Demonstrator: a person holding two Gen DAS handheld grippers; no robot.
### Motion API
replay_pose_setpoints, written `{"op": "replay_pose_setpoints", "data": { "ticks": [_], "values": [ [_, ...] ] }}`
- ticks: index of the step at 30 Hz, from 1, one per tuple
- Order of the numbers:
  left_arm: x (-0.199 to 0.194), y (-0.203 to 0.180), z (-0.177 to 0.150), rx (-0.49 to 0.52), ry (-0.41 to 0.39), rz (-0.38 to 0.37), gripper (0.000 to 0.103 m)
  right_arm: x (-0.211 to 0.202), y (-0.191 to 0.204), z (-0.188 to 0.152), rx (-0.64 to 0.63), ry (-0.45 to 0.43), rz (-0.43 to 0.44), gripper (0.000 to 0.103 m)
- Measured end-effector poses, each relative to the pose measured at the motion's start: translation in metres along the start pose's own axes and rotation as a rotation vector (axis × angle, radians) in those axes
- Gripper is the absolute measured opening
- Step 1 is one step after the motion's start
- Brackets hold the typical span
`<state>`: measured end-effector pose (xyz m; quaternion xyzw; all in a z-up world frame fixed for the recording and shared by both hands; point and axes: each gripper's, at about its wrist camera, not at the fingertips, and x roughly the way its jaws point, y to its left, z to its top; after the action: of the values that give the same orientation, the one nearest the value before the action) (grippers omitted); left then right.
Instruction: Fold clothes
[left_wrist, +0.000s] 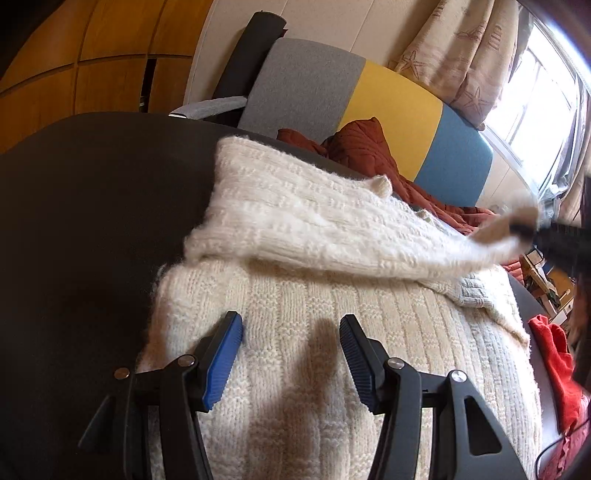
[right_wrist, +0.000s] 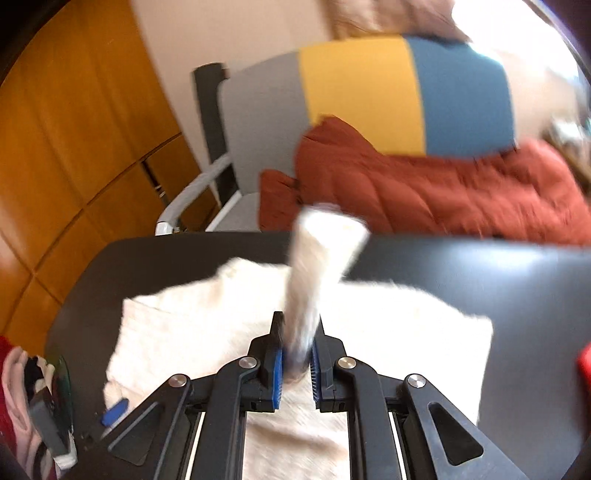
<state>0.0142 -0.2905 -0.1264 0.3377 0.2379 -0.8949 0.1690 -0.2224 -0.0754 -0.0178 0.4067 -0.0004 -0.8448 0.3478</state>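
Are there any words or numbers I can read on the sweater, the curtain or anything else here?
None can be read.
The cream sweater shows only knit pattern, no label.
The curtain has starfish shapes and faint marks, too blurred to read as words.
The clutter at the table's left edge in the right wrist view is too blurred to tell.

My left gripper is showing matte black linkage arms with triangular cutouts, round silver rivets at the pivots, and ribbed blue pads on the finger insides. My right gripper is looking identical: black arms, silver rivets, blue ribbed pads.
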Motion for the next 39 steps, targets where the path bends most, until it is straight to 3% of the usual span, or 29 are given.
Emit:
{"op": "replay_pose_setpoints", "data": {
  "ticks": [4, 7, 11, 15, 18, 20, 28, 35, 39],
  "values": [
    [0.001, -0.003, 0.000, 0.012, 0.003, 0.014, 0.055, 0.002, -0.048, -0.033, 0.130, 0.006, 0.057, 0.011],
    [0.001, -0.004, 0.000, 0.019, 0.004, 0.023, 0.056, 0.004, -0.081, -0.055, 0.254, 0.004, 0.131, 0.017],
    [0.002, -0.006, 0.000, 0.033, 0.006, 0.038, 0.056, 0.009, -0.107, -0.068, 0.377, -0.025, 0.211, 0.035],
    [0.002, -0.007, -0.001, 0.040, 0.007, 0.047, 0.056, 0.014, -0.119, -0.071, 0.451, -0.044, 0.261, 0.039],
    [0.002, -0.007, -0.001, 0.042, 0.008, 0.048, 0.056, 0.015, -0.113, -0.067, 0.425, -0.046, 0.236, 0.034],
    [0.002, -0.008, -0.001, 0.042, 0.007, 0.047, 0.056, 0.011, -0.108, -0.065, 0.389, -0.052, 0.205, 0.009],
    [0.000, -0.005, 0.000, 0.033, 0.008, 0.034, 0.056, 0.000, -0.099, -0.074, 0.308, -0.061, 0.080, 0.009],
    [-0.012, 0.006, 0.007, -0.020, 0.032, -0.027, 0.056, -0.023, -0.107, -0.074, 0.316, -0.105, 0.005, 0.022],
    [-0.033, 0.018, 0.029, -0.078, -0.049, -0.034, 0.056, -0.032, -0.082, -0.061, 0.184, -0.118, -0.012, 0.024]
  ]
}}
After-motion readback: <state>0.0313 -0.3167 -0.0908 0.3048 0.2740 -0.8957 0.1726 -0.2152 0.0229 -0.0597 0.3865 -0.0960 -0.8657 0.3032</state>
